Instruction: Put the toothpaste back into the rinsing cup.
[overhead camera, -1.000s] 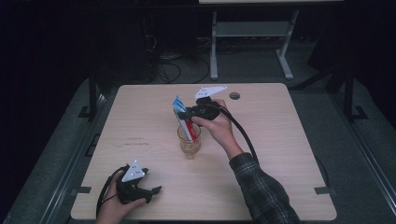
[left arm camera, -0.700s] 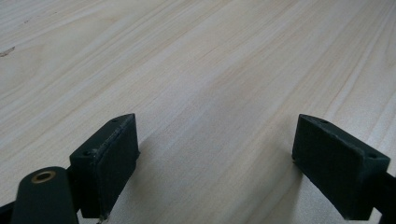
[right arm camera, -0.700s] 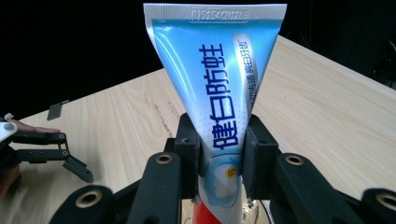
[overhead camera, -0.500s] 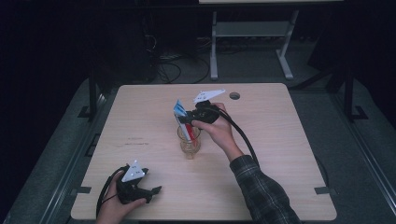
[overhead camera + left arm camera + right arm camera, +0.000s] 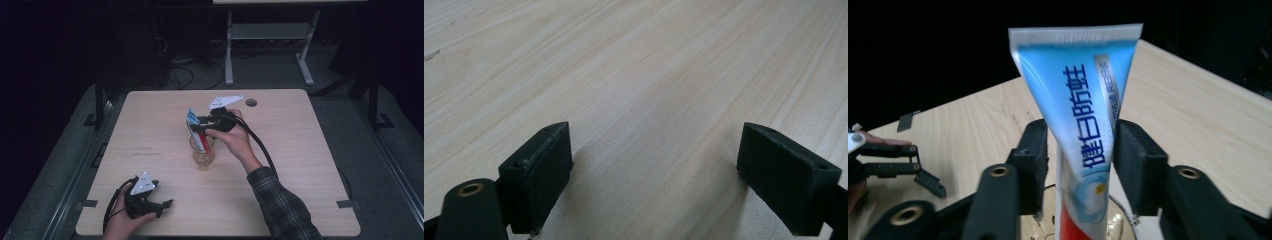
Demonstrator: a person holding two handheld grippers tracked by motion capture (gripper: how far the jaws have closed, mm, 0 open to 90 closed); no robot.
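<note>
Right gripper [image 5: 1079, 165] clamped toothpaste tube [image 5: 1083, 115], lower end hidden inside glass [image 5: 202, 155]; left gripper [image 5: 654, 175] gaped wide, empty, table [image 5: 300, 150] 7 o'clock

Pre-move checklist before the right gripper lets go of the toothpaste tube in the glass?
1. Right gripper jaws on either side of the toothpaste tube: ok, though contact on the left side cannot tell.
2. Tube's lower end inside the glass: ok.
3. Tube standing straight: not ok, it leans.
4. Glass upright on the table: ok.
5. Left gripper away from the glass, open, holding nothing: ok.
6. Tube bottomed out in the glass: cannot tell.
</note>
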